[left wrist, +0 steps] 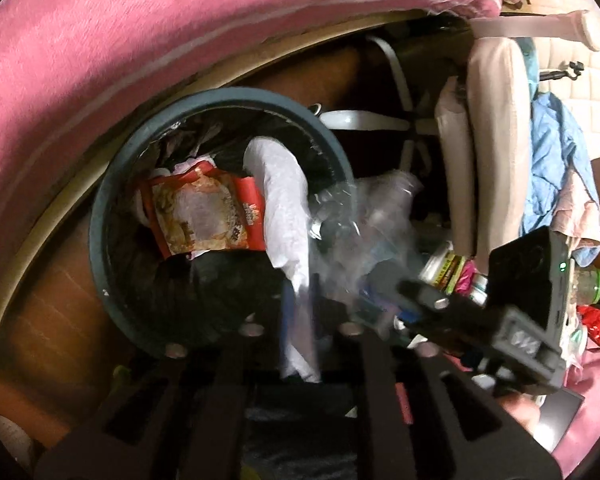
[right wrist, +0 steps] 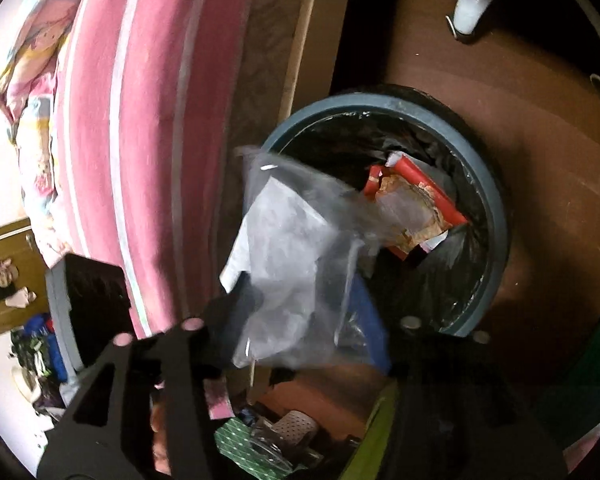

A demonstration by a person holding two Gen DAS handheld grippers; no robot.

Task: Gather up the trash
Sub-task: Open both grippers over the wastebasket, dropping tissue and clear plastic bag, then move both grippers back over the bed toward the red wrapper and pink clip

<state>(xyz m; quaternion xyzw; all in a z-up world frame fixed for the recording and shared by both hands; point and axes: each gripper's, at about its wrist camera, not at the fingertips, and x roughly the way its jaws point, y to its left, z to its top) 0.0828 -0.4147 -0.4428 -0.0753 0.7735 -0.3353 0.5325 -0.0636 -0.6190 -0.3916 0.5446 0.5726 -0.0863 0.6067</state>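
A round grey-blue trash bin (left wrist: 100, 216) with a black liner stands on the brown floor beside the pink bed. A red snack wrapper (left wrist: 204, 216) lies inside it. My left gripper (left wrist: 300, 328) is shut on a white tissue (left wrist: 284, 200) that hangs over the bin's near rim. My right gripper (left wrist: 416, 292) comes in from the right, shut on a clear crumpled plastic bag (left wrist: 360, 216). In the right wrist view the bin (right wrist: 496, 216) and wrapper (right wrist: 416, 200) show beyond the right gripper (right wrist: 300, 324), which holds the clear plastic bag (right wrist: 296, 264) just over the rim.
The pink mattress (left wrist: 140, 40) and its wooden frame run close along the bin's far side. White chair legs (left wrist: 380, 120) stand behind the bin. Bottles and packets (left wrist: 456, 272) and a pile of clothes (left wrist: 556, 184) lie to the right.
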